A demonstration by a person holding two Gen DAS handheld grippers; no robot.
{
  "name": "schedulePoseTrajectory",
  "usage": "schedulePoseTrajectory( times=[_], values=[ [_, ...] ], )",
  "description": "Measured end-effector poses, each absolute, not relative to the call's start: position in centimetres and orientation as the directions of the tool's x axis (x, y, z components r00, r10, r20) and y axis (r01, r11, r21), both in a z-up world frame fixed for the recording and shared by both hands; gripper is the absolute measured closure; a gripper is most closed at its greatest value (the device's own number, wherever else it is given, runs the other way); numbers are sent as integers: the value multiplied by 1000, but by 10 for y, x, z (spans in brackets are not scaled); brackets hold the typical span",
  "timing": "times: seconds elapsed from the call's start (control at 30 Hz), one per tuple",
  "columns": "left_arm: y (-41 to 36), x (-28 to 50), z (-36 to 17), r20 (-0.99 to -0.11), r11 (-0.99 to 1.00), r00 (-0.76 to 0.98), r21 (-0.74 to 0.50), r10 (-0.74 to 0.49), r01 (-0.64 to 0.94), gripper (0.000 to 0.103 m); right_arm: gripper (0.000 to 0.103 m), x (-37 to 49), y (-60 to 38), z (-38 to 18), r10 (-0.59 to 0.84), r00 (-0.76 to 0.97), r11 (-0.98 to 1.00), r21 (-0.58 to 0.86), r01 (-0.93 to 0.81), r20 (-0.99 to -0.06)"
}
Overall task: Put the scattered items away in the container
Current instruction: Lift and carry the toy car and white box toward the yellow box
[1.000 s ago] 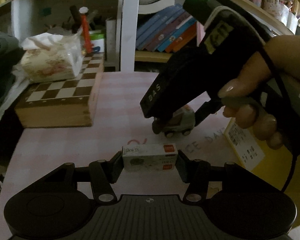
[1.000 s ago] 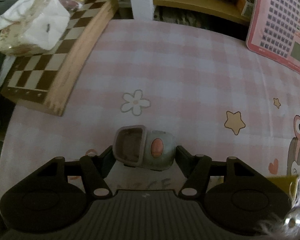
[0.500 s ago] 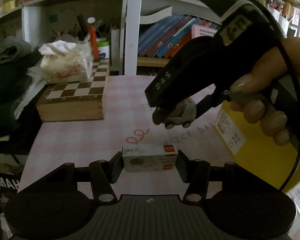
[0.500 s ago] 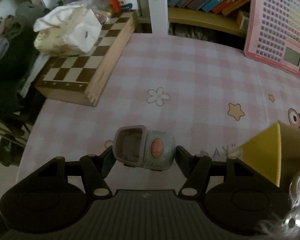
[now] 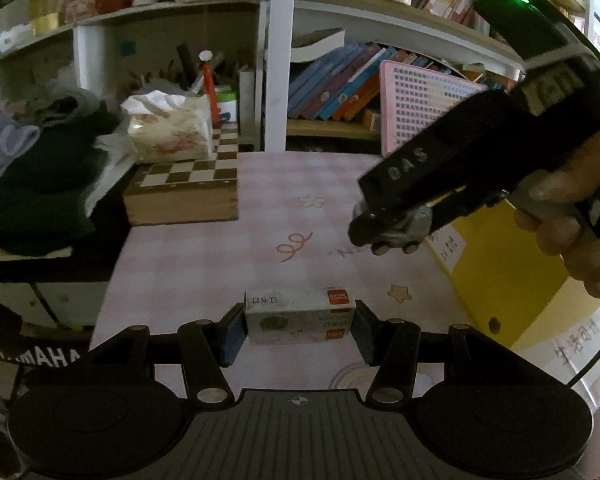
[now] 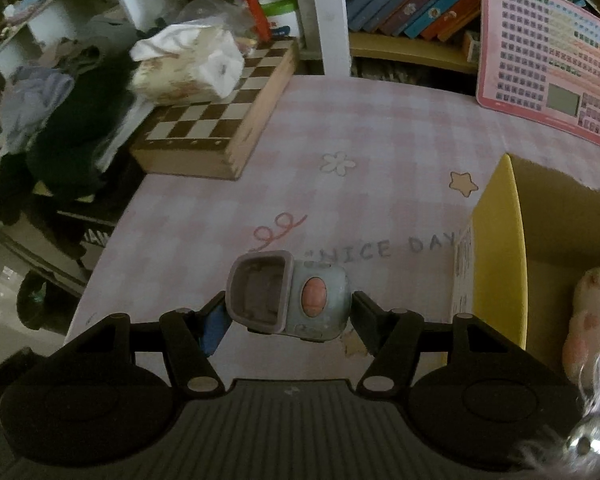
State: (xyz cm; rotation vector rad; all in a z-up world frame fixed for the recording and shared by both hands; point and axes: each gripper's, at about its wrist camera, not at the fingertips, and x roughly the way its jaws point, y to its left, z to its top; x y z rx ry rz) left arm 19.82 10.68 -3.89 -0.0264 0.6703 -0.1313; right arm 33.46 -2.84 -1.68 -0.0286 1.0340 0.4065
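While left tongs [image 5: 300,330] clamp staple box [image 5: 300,316] crosswise, right tongs [image 6: 286,316] grip toy truck [image 6: 286,300] sideways.

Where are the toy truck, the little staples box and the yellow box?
toy truck [image 6: 288,296], right wrist view, on its grey cab with the orange spot.
staples box [image 5: 300,318], left wrist view, on its front face.
yellow box [image 6: 500,240], right wrist view, on its near wall.

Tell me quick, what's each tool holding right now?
Left tool: closed on the small staples box, lifted off the table.
Right tool: closed on the little toy truck, up in the air beside the yellow box.
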Motion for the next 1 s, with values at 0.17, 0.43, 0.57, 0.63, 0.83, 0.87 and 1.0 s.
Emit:
schedulePoseTrajectory(
  times=[0.17,0.43,0.57,0.63,0.83,0.87,1.0],
  values=[
    [116,177,-28,-611,992,782,-65,-123,106,49,41,305,-31,-9,340,465,919,184,-349,-817],
    [128,150,-11,-609,990,780,-97,-143,105,49,41,259,-36,3,370,509,907,182,-381,-777],
    [132,138,-3,-600,987,784,-111,-157,112,49,41,236,-41,6,363,540,903,142,-406,-760],
    [133,132,1,-597,986,785,-117,-166,119,49,41,225,-47,7,364,550,902,137,-409,-752],
    [132,114,12,-583,982,791,-126,-186,138,49,41,189,-61,11,369,586,901,123,-416,-721],
    [131,111,14,-579,982,793,-126,-189,142,49,41,183,-64,11,370,592,902,123,-415,-716],
    [128,100,21,-566,977,797,-136,-212,163,49,41,159,-73,12,371,610,906,128,-404,-700]
  ],
)
